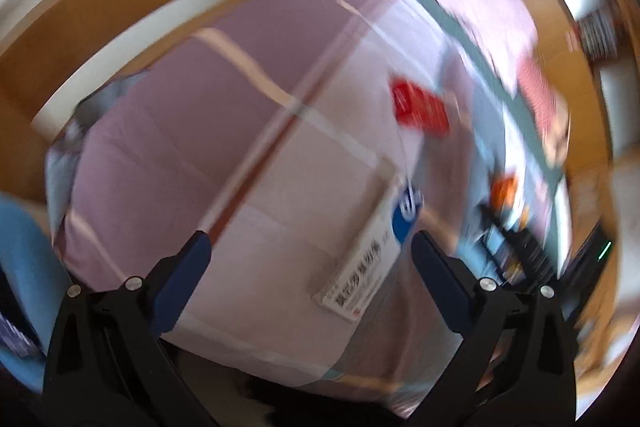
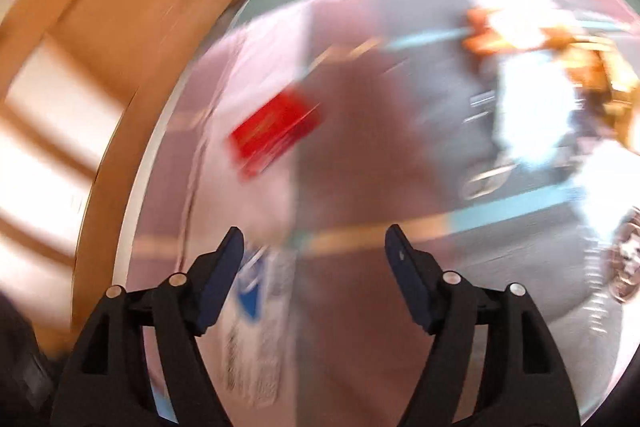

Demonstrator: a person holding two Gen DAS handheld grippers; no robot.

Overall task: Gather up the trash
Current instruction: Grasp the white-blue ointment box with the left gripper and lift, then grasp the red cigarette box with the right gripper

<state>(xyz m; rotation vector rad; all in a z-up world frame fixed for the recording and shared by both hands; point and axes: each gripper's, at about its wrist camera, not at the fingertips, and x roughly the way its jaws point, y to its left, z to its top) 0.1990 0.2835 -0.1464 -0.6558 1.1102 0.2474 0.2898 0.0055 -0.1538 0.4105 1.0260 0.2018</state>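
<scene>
- Trash is hard to pick out in the blur; the clearest candidate is a red packet (image 1: 420, 107) lying flat on the pale lilac sheet (image 1: 192, 131), right of centre in the left wrist view and left of centre in the right wrist view (image 2: 276, 129).
- Left claw (image 1: 310, 251) sits at the bottom of its frame, its blue pads (image 1: 184, 283) spread wide with nothing between them, released.
- Below that claw, a white label with a blue mark (image 1: 368, 259) lies on the sheet, lower centre.
- Right claw (image 2: 314, 247) is likewise released, pads apart and empty, with the sheet beneath.
- Orange clutter (image 2: 520, 35) smears across the upper right of the right wrist view; what it is I cannot tell.
- Wooden floor (image 2: 132, 27) fills the upper left there.
</scene>
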